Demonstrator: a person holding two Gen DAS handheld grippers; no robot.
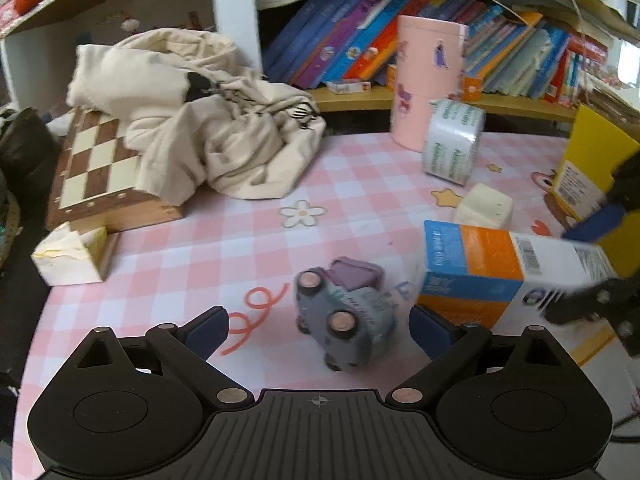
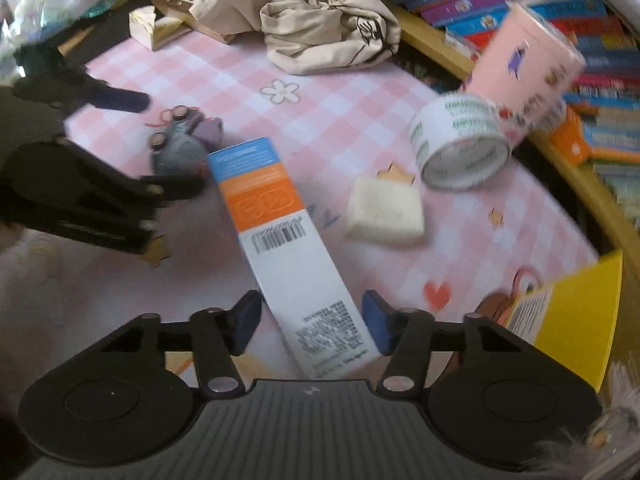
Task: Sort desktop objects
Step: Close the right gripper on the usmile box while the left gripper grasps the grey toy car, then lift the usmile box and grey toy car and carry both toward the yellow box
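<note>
Closest to the right wrist camera, the right gripper [image 2: 311,322] has its jaws about half open with the white end of a long carton [image 2: 280,216] sitting between them. The blue pad on one side looks right up against the carton's edge, and the other pad is touching or nearly touching the far edge; it's too blurry to say the carton is actually pinched. The carton lies flat on the pink checked tablecloth [image 2: 332,120], its blue and orange end pointing away from the gripper.

In the left wrist view, the left gripper [image 1: 319,330] is wide open with nothing in it. A little grey toy car [image 1: 346,312] lies tipped on its side, wheels showing, on the cloth just ahead of the fingertips, roughly between them but not touched. The carton's blue end is just beside the car.

A bit further out there's a cream foam cube [image 2: 386,212], then a roll of tape [image 2: 460,144] standing on its edge and leaning against a pink cylinder tin [image 2: 528,68]. A yellow box [image 2: 568,320] sits off to the right.

Further back there's a folded chessboard [image 1: 96,168] with a crumpled beige cloth [image 1: 208,120] piled over it, a small tissue pack [image 1: 70,254] beside the board, and at the back a shelf of books [image 1: 400,32].
</note>
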